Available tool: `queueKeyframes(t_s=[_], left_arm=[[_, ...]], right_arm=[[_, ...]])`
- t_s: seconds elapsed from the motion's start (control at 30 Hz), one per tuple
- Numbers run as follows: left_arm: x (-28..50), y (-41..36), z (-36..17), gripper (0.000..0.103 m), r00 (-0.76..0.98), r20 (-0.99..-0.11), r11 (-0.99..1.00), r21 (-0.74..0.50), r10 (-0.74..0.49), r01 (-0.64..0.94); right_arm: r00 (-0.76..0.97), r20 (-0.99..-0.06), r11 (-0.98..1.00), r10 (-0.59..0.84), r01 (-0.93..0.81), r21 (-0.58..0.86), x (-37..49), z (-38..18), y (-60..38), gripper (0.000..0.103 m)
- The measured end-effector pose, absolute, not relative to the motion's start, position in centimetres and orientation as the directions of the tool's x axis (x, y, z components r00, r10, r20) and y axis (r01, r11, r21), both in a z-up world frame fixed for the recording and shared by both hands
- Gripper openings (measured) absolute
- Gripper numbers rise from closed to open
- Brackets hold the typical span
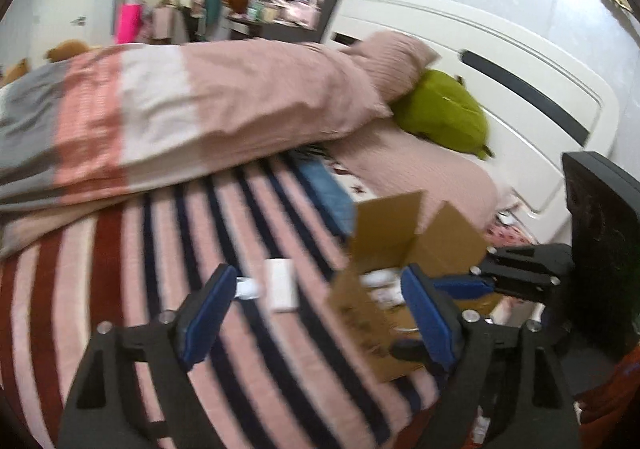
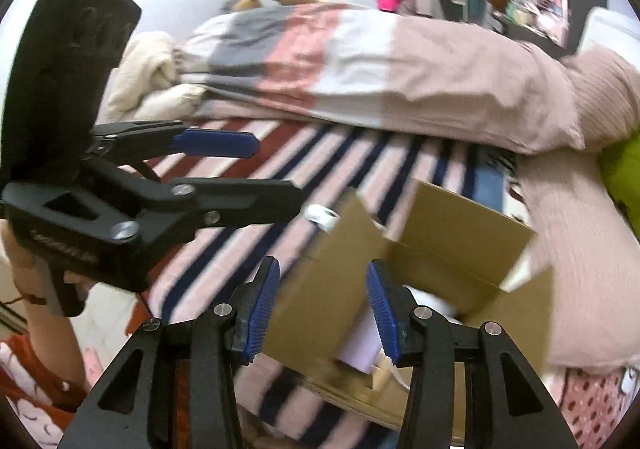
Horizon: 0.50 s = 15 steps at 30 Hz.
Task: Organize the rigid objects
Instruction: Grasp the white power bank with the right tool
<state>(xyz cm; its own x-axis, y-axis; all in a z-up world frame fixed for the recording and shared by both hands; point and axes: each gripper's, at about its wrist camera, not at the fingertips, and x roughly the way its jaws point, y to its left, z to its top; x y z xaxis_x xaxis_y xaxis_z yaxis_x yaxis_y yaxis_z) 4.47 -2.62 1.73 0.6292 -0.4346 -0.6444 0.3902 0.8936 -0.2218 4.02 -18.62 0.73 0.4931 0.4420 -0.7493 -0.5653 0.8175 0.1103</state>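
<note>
Two grippers hang over a striped blanket (image 1: 248, 349) on a bed, both with blue-padded jaws spread apart and holding nothing. The left gripper (image 1: 316, 313) frames a flat white rectangular box (image 1: 281, 285) lying on the stripes, its long axis running away from the camera, with a small white roll (image 1: 249, 288) just beside it on the left. Only the left wrist view shows that box; in the right wrist view the roll (image 2: 321, 218) shows, just past the left gripper's tip (image 2: 260, 173). The right gripper (image 2: 322, 309) hovers above an open cardboard box (image 2: 452, 249), flaps up, with blurred white items inside. A folded duvet (image 1: 192, 109) and a green plush (image 1: 444, 113) lie beyond.
</note>
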Motion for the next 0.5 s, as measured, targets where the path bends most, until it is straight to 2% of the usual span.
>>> queueKeyframes(t_s=[0.17, 0.33, 0.4, 0.5], left_arm=[[3.5, 3.3, -0.8, 0.083, 0.669, -0.642, 0.927, -0.227, -0.374, 0.3], [2.7, 7.4, -4.4, 0.083, 0.678, -0.643, 0.934, -0.259, -0.356, 0.245], [2.6, 8.3, -5.6, 0.083, 0.674, -0.646, 0.934, -0.27, -0.357, 0.236], [2.4, 9.3, -7.4, 0.083, 0.667, -0.654, 0.933, -0.28, -0.356, 0.224]], right_arm=[[0.431, -0.754, 0.768, 0.496, -0.623, 0.148, 3.7, -1.2, -12.3, 0.042], [0.388, -0.793, 0.782, 0.47, -0.6, 0.17, 4.8, -5.5, -8.5, 0.042], [0.393, -0.818, 0.819, 0.42, -0.553, 0.156, 5.9, -7.9, -7.8, 0.042], [0.49, -0.829, 0.89, 0.27, -0.456, 0.021, 7.3, -10.5, -7.1, 0.048]])
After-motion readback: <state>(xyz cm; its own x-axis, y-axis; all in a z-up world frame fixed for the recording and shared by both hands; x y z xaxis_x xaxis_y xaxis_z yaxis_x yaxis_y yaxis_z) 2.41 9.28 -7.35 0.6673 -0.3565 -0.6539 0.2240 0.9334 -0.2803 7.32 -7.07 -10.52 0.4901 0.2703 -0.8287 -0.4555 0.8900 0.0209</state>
